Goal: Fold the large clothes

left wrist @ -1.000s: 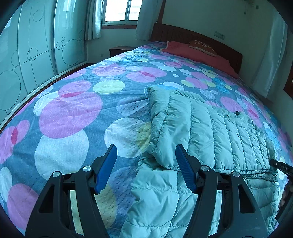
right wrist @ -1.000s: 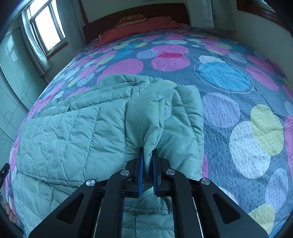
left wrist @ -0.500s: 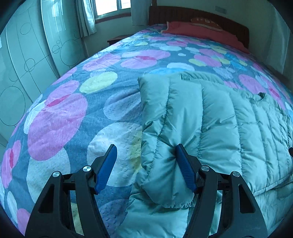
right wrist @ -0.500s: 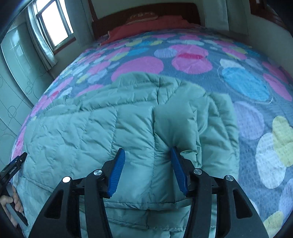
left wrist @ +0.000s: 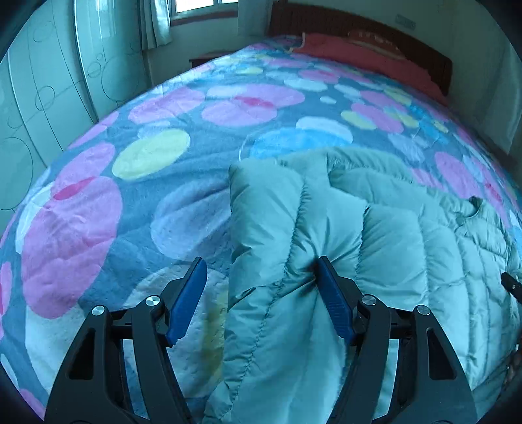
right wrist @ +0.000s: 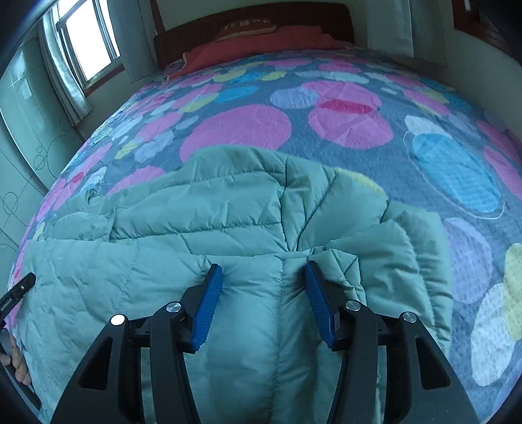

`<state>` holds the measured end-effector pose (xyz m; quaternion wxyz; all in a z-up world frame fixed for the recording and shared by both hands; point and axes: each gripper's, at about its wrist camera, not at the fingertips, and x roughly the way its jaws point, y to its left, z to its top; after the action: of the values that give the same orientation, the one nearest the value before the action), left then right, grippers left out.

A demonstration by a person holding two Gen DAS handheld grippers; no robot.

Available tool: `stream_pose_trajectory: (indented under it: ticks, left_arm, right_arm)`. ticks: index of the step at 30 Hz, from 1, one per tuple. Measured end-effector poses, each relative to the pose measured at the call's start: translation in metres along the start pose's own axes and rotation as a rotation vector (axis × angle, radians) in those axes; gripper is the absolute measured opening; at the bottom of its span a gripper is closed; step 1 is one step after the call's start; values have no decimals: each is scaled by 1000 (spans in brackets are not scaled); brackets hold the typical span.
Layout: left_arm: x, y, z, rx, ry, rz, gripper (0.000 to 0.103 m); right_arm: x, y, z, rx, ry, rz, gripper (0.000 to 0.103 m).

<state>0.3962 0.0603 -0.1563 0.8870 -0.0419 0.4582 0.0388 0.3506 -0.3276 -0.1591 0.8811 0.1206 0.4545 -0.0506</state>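
Pale green quilted puffer jacket (left wrist: 385, 248) lies spread on the bed, over a blue-grey bedspread printed with pink, yellow and blue circles (left wrist: 137, 182), near edge of the bed. In the left wrist view a sleeve or side panel is folded in over the body, its rounded end pointing far.

Left gripper (left wrist: 261, 296): black frame, blue pads, jaws wide apart, holding nothing. Right pad (left wrist: 332, 300) presses into a jacket crease; left pad sits over bare bedspread. The jacket's left edge falls between the jaws.

Right gripper (right wrist: 262, 300): jaws also well apart, nothing clamped. Both pads (right wrist: 208, 300) rest on or just above the jacket, with a stitched seam running between them. Cannot tell if they touch the fabric.

Around: dark wooden headboard (right wrist: 254, 29) at the far end, red-orange pillow or cover (right wrist: 248, 45) below it, a brownish cushion on top. Window with pale curtains (right wrist: 84, 49) far left. Frosted sliding wardrobe doors with circle outlines (left wrist: 49, 91) along the left wall.

Left view only: a small dark nightstand (left wrist: 205, 60) by the window, the jacket's collar area at right, tip of the other gripper at right edge. Right view only: the jacket's far hem bunched with creases, a curtain far right, the left gripper's tip and fingers of a hand (right wrist: 14, 362) at the left edge. Nothing lies on top of the jacket.
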Motion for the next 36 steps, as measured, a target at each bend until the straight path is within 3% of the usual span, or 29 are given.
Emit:
stream_pose_trajectory:
  ticks: [3,7,9,12,15,17,21,26,36]
  left_arm:
    - [-17,3,-4,-21,-30,7,70]
    - [-53,7,-18,-37,-107,-75,70]
    - [-52,6,-27,-19,-95,-72,70]
    - [-20,10,-37,-31,14,-71,72]
    - [-29,15,-36,-61,3,-80,72]
    - [-41,24,-38,-95,2,-121,72]
    - [-74,48,-55,-123,-26,-130,72]
    - [-106,91,-95,-203,-18,-119,72]
    - [-166,149,-196,-379,3,-2,72]
  right_arm:
    - [-15,4,0,-15,-18,-9,54]
    - [-52,11,-22,-47,-75,8,54]
    - [-55,13,-38,-76,-64,-17,54]
    - [-33,8,-56,-83,-13,-25,56]
    - [-38,11,-54,-94,-21,-20,56]
    - [-52,7,-53,-58,-32,20,56]
    - [-88,-10,-66,1,-65,40,56]
    - [-126,-42,-108,50,-44,6,57]
    - [-179,-95,-200,163,-6,-54,57]
